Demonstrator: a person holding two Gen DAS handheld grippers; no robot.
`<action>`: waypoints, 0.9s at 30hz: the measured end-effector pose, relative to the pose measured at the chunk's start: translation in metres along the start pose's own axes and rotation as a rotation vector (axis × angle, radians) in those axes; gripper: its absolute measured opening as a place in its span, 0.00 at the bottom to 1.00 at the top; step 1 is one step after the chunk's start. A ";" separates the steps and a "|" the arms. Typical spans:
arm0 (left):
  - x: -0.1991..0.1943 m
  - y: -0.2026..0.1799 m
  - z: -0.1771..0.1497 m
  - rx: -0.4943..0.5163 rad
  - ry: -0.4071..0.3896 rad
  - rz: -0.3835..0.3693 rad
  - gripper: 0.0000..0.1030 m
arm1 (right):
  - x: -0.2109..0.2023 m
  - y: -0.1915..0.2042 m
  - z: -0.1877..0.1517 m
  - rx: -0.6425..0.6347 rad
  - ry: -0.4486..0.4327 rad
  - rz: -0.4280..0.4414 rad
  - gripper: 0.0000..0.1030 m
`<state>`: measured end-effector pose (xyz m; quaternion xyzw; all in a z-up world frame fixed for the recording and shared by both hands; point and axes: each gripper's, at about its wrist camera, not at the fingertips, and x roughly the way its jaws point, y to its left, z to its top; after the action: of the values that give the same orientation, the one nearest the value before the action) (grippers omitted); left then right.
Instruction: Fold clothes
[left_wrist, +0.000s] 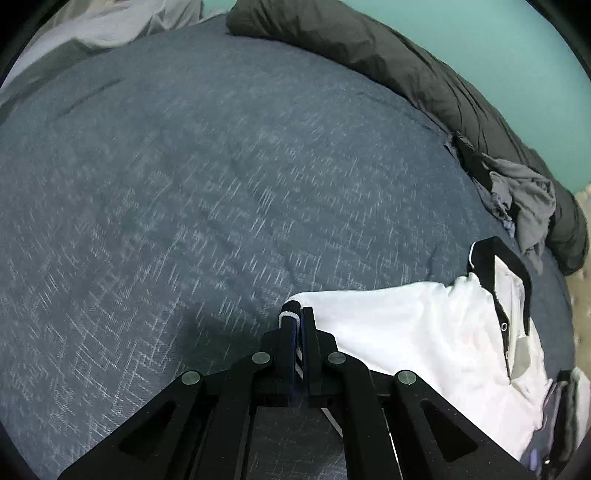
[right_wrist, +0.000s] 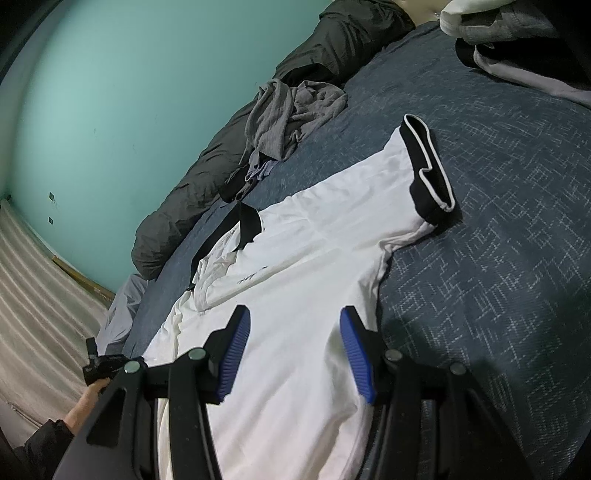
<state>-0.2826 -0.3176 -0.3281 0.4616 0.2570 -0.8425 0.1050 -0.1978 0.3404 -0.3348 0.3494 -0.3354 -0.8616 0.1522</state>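
Shirt: white polo, black collar and cuffs, spread flat on the blue bed.
Left gripper: jaws closed, pinching a black cuff at the shirt's edge.
Right gripper: jaws wide apart, holding nothing, over the shirt's body.
Grey garment: crumpled by the dark duvet.

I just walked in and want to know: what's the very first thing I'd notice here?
The bright white polo shirt with black trim, spread flat on the dark blue bedspread, jumps out first. The right gripper hangs over it with its blue-padded jaws wide apart, while the left gripper has its jaws shut on a black-cuffed sleeve. Behind the shirt, a crumpled grey garment lies against a dark rolled duvet below the teal wall.
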 end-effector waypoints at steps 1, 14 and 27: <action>-0.001 0.003 -0.002 -0.016 0.008 -0.023 0.04 | 0.000 0.000 0.000 0.001 -0.001 0.000 0.50; -0.016 -0.017 -0.050 0.037 0.075 -0.169 0.54 | 0.000 0.002 -0.001 -0.004 0.002 0.008 0.50; -0.021 -0.006 -0.054 0.035 0.055 -0.153 0.02 | -0.001 0.000 0.002 0.003 -0.001 0.012 0.50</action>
<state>-0.2344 -0.2853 -0.3328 0.4651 0.2797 -0.8395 0.0251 -0.1981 0.3414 -0.3330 0.3473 -0.3389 -0.8602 0.1565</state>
